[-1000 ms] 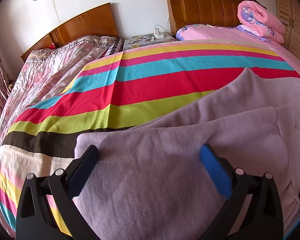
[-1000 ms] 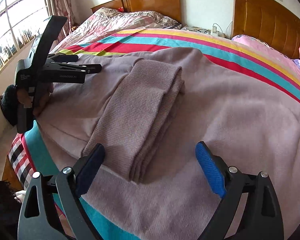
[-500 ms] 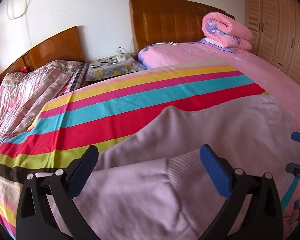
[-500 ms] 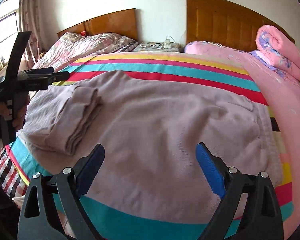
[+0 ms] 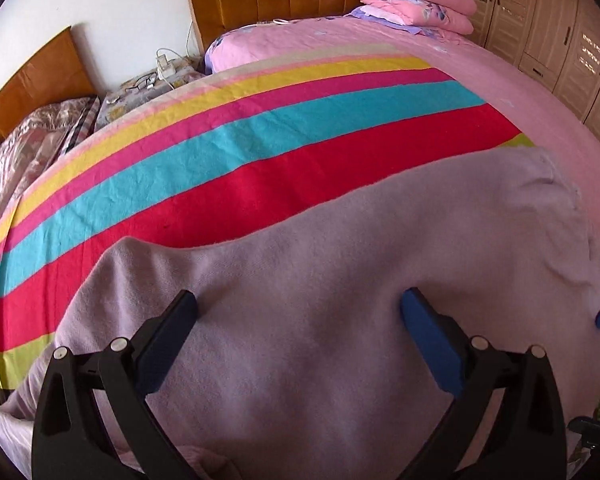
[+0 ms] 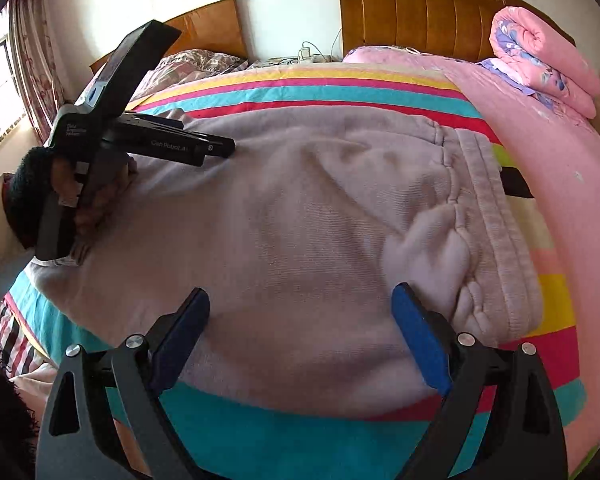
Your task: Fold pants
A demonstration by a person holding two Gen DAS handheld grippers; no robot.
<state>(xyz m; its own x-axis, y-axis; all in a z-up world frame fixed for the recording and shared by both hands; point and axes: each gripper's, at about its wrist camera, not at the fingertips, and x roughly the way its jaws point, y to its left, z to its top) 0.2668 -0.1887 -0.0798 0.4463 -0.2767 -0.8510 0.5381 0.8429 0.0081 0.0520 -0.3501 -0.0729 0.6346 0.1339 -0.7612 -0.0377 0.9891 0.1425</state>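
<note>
Mauve-pink pants [image 6: 300, 216] lie across the striped blanket [image 6: 340, 92] on the bed, with the ribbed waistband [image 6: 496, 216] at the right. They also fill the lower half of the left wrist view [image 5: 340, 280]. My right gripper [image 6: 300, 312] is open and empty, just above the pants' near edge. My left gripper [image 5: 298, 312] is open over the cloth, holding nothing. The right wrist view shows it from the side [image 6: 216, 148] over the pants' left part. The folded leg end is hidden behind it.
A rolled pink quilt [image 6: 540, 60] lies at the head of the pink bed [image 6: 540, 152]. Wooden headboards [image 6: 420, 8] stand at the wall. A second bed [image 5: 28, 148] is at the left, a wardrobe [image 5: 560, 40] at the right.
Both grippers have swung to the right along the pants, from the folded leg end towards the waistband. Both have stayed open and empty.
</note>
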